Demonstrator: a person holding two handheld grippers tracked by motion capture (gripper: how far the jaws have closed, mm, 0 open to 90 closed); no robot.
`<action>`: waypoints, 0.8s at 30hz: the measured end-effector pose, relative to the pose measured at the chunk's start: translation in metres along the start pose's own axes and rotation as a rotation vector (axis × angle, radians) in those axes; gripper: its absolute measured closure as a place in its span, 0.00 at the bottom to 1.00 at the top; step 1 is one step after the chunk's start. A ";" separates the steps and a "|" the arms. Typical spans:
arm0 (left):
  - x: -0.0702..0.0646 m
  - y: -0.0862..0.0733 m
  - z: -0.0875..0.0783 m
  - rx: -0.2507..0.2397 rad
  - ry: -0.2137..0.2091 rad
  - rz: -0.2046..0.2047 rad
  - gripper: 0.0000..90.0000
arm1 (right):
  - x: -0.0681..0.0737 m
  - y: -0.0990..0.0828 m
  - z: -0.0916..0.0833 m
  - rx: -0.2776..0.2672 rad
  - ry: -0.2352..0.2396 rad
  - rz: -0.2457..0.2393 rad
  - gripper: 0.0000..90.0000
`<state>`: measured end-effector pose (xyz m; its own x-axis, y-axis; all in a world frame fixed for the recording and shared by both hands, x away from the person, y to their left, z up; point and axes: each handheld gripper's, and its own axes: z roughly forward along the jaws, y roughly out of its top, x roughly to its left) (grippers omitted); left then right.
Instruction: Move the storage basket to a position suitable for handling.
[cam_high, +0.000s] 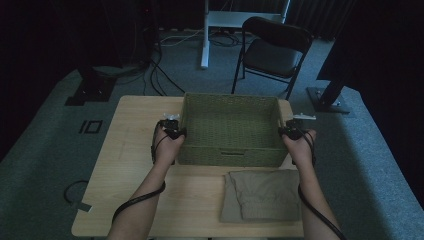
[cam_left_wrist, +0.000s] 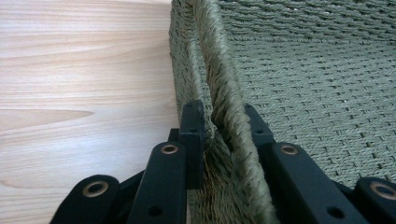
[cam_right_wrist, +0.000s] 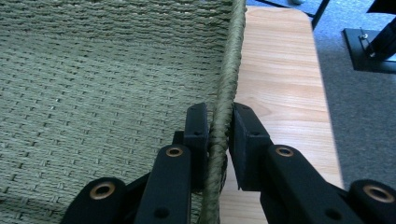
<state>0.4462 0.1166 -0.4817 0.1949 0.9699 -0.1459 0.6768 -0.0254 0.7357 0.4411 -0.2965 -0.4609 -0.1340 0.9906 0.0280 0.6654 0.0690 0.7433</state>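
Both tongs (cam_high: 172, 131) (cam_high: 291, 131) astride basket (cam_high: 230, 150) walls

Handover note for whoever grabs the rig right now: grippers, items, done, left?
Left gripper: shut on the basket left wall rim.
Right gripper: shut on its right wall rim.
The basket sits on the table, nothing inside.
Folded cloth lies in front of the basket, untouched.
Done: both grips set.
Left: probably move the basket, then handle the cloth.
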 end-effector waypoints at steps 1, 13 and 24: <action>-0.003 0.000 0.001 0.003 -0.002 0.000 0.85 | -0.002 0.000 -0.001 0.002 -0.003 -0.001 0.87; -0.033 0.002 0.009 0.015 -0.019 0.006 0.84 | -0.034 -0.008 -0.009 -0.003 -0.013 0.008 0.87; -0.048 0.001 0.013 0.016 -0.033 0.030 0.82 | -0.051 -0.010 -0.012 -0.007 -0.019 0.011 0.87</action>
<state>0.4465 0.0667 -0.4825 0.2384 0.9601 -0.1465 0.6817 -0.0580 0.7294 0.4320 -0.3496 -0.4619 -0.1124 0.9934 0.0237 0.6619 0.0571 0.7474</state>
